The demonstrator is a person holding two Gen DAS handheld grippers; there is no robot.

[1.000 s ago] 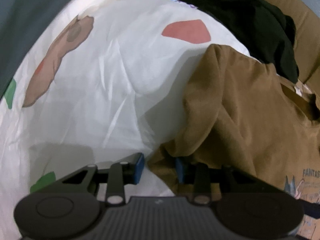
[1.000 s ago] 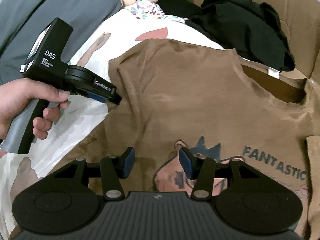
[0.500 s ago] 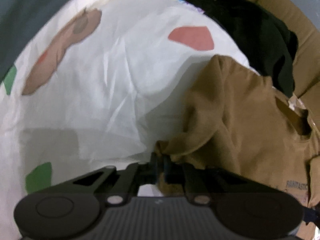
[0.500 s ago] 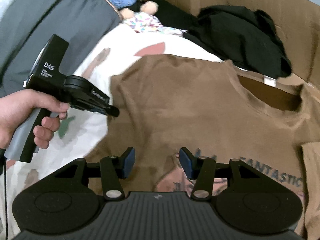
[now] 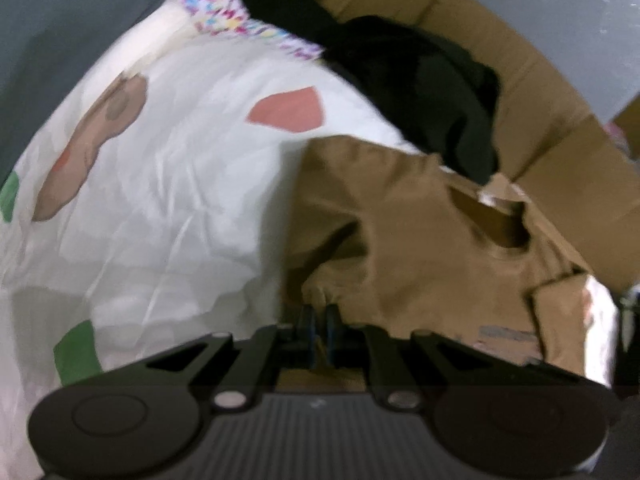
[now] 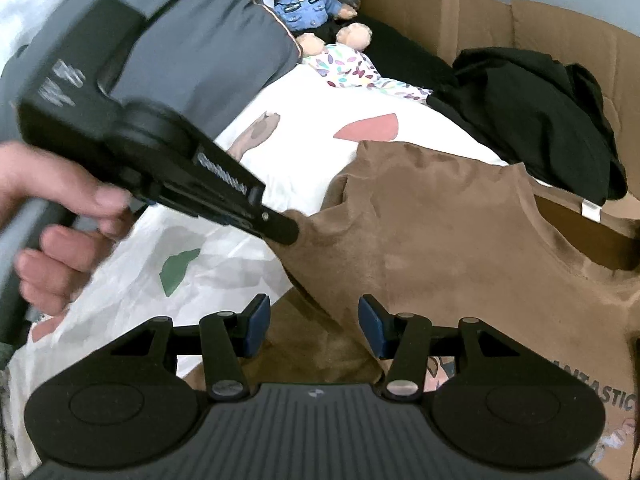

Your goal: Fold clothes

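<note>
One brown T-shirt [image 6: 460, 232] of soft, matte knit lies on a white, creased bedsheet [image 5: 160, 200] printed with coloured patches. Its sleeve edge is bunched and lifted, pinched between the clenched fingers of the left gripper [image 5: 319, 320]. Its chest shows a cartoon print and lettering. The right gripper [image 6: 314, 322] hangs released, fingers parted, with a raised fold of the shirt just ahead of them, untouched. Beyond the fingers lies a crumpled black garment [image 6: 532, 112] against stiff cardboard [image 6: 440, 12].

black tongs [image 6: 312, 326], blue pads [image 6: 256, 322], silver screws
</note>
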